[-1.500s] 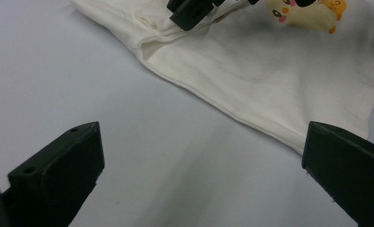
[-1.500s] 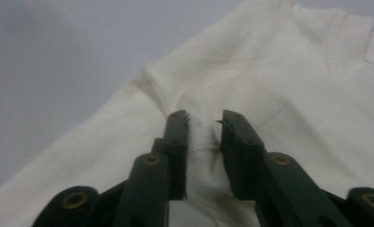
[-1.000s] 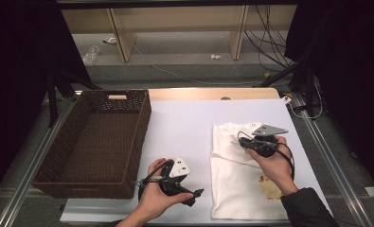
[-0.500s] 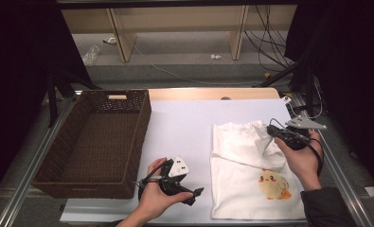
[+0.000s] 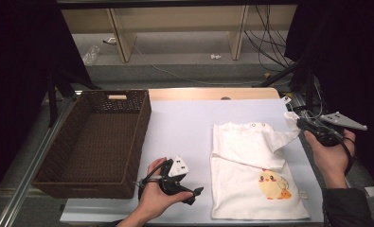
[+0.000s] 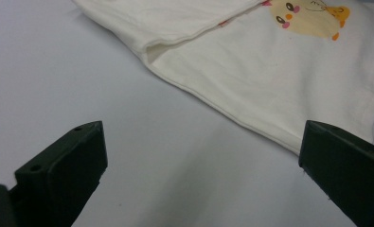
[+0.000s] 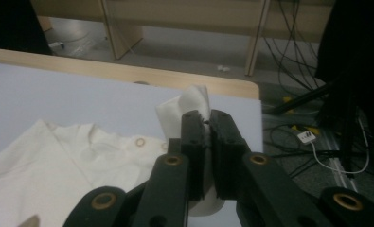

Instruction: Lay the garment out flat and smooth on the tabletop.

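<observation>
A white baby shirt [image 5: 251, 175] with a yellow chick print [image 5: 272, 184] lies flat on the right half of the table. My right gripper [image 5: 296, 122] is shut on the shirt's right sleeve [image 5: 281, 137] and holds it stretched out past the table's right edge; in the right gripper view the sleeve's cloth [image 7: 187, 101] sticks out between the closed jaws of that gripper [image 7: 207, 120]. My left gripper [image 5: 194, 194] rests open near the front edge, left of the shirt. In the left gripper view the shirt's side edge [image 6: 251, 90] lies ahead of its wide-apart jaws.
A dark wicker basket [image 5: 57, 177] stands on the left of the table. A bare white surface [image 5: 184, 127] stretches between basket and shirt. Beyond the table are wooden shelf legs [image 5: 120, 42] and cables [image 5: 270, 42] on the floor.
My right gripper has carried the sleeve from over the shirt's upper middle out to the right, unfolding it past the table edge. The left gripper has stayed put.
</observation>
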